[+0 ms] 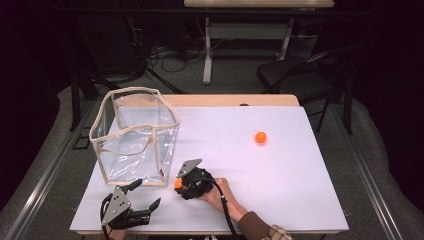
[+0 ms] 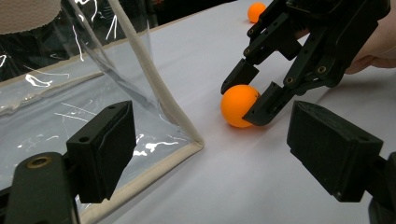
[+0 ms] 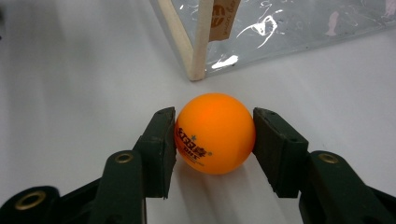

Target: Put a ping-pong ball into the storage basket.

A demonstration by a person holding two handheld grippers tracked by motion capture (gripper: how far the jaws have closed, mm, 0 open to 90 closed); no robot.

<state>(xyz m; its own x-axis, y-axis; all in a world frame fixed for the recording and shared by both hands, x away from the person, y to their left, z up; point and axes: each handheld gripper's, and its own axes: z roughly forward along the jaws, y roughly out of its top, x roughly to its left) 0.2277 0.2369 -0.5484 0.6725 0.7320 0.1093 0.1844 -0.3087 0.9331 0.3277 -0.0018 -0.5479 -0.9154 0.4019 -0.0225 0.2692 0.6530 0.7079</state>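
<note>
An orange ping-pong ball (image 1: 178,183) (image 3: 215,133) rests on the white table, just off the near corner of a clear plastic bag (image 1: 135,135) (image 3: 196,42) with beige trim. My right gripper (image 1: 180,184) (image 3: 215,140) is shut on it, both pads touching its sides. From the left gripper view the same ball (image 2: 239,105) sits between the right gripper's fingers (image 2: 266,105). My left gripper (image 1: 146,193) (image 2: 217,154) stands open and holds nothing, near the table's front left, facing the bag's corner (image 2: 187,135). A second orange ball (image 1: 260,137) (image 2: 256,10) lies alone at the right.
The white table sheet (image 1: 300,190) ends at a front edge close to both hands. The upright bag takes up the left half. A black chair (image 1: 300,75) and a table's legs stand on the floor beyond the far edge.
</note>
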